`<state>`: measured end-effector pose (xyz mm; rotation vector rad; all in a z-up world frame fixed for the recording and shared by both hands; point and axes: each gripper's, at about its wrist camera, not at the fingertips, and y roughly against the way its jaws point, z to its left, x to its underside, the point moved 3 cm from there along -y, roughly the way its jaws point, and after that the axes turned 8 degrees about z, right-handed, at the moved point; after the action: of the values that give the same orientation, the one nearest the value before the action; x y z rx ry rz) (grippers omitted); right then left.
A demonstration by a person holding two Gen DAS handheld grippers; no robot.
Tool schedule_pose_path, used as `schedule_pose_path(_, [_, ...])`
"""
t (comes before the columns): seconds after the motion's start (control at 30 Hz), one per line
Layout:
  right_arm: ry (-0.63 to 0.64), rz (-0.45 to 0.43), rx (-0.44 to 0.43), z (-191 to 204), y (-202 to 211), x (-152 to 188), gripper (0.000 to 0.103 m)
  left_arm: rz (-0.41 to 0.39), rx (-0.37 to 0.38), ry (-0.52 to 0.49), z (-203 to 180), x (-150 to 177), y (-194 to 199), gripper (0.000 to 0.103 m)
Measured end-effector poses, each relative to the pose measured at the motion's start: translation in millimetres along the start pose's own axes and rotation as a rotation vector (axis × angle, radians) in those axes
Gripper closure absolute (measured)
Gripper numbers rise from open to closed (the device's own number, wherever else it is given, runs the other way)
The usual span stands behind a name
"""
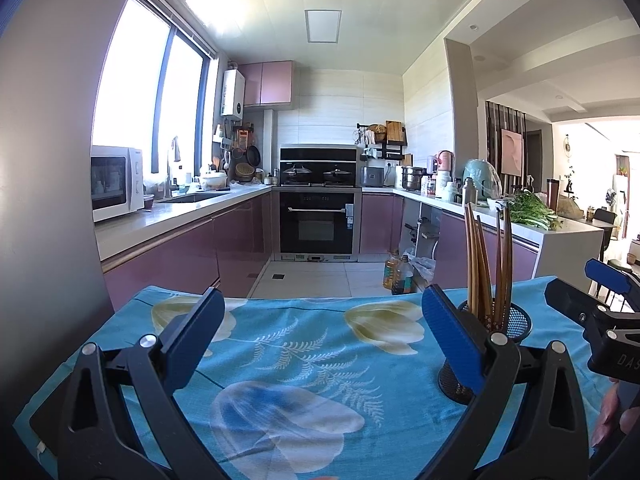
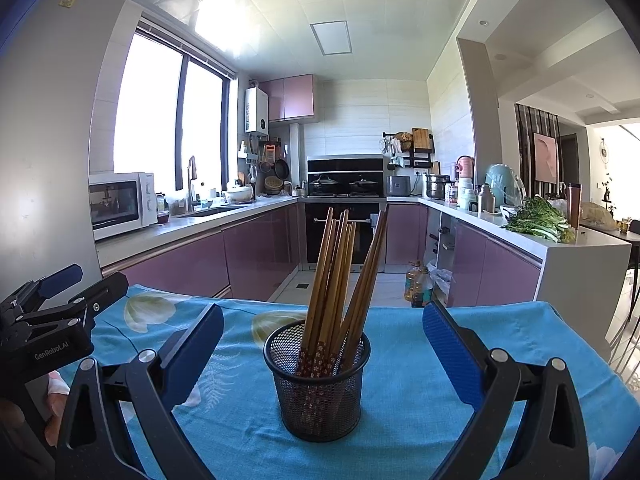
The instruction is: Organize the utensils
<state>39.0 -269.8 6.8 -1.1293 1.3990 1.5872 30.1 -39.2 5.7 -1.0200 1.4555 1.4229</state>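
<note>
1. On the blue floral cloth (image 2: 420,420) in front of you stands a black mesh cup (image 2: 318,384), upright, with a bundle of wooden chopsticks (image 2: 340,280) standing in it, patterned ends down and tips fanned toward the kitchen.
2. Your right gripper (image 2: 322,344) has its jaws spread wide, one blue pad on each side of the cup and both well clear of it; it grips nothing.
3. Your left gripper (image 1: 320,332) is also spread wide over bare cloth and empty. In its view the cup sits just behind the right-hand pad, partly hidden by it.
4. Each gripper shows at the edge of the other's view, side by side; part of a hand (image 2: 54,404) shows behind the left one.
5. Nothing lies on the cloth between either gripper and the cup.
6. Beyond the table edge: two oil bottles (image 2: 418,284) on the floor, purple cabinets, an oven (image 1: 317,222), a microwave (image 1: 116,182) on the left counter, and leafy greens (image 2: 538,220) on the right counter.
</note>
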Motion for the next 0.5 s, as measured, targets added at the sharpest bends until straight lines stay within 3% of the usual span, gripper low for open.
schedule_pose_path(0.5, [-0.003, 0.000, 0.001, 1.4, -0.9, 1.4, 0.007, -0.004, -0.006, 0.000, 1.1, 0.0, 0.8, 0.006])
